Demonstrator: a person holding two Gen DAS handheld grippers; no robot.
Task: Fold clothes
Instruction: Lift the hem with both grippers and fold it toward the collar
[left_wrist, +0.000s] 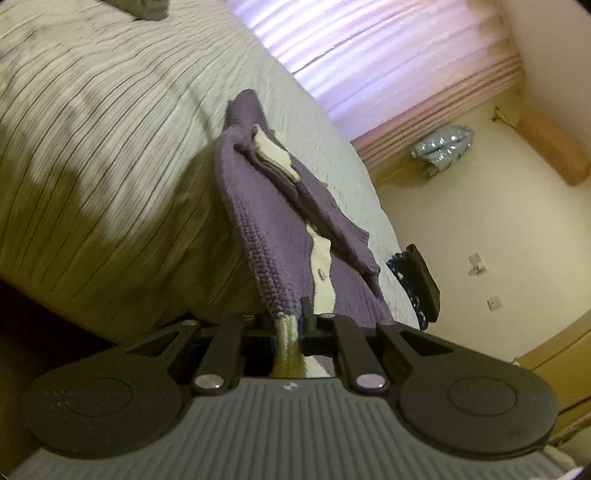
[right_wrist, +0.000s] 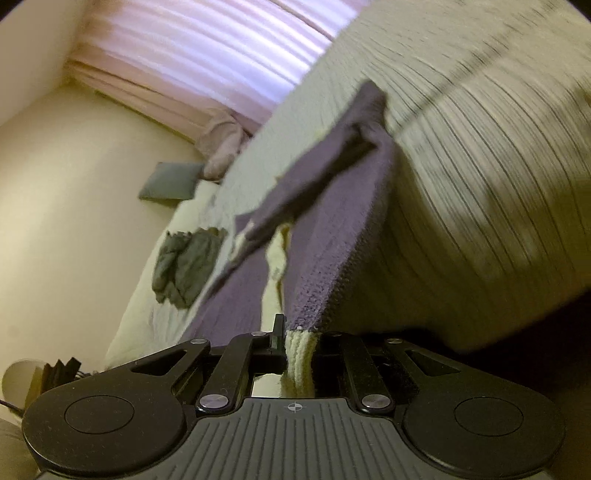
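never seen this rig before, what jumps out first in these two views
A purple knitted sweater with a cream ribbed hem stretches up across both views, pinched at its hem by the left tongs and the right tongs. Behind it spreads a pale striped bedspread, blurred. Pink curtains glow at the far side, and a crumpled grey garment lies on the bed in the right wrist view.

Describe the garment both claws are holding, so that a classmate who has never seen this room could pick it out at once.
Start at the big bed with the pale striped bedspread. Stretched over its near edge lies a purple knitted cardigan, its cream ribbed hem pinched in the left claw and the right claw. Unlike the crumpled grey garment farther along the bed, it is purple with cream trim.
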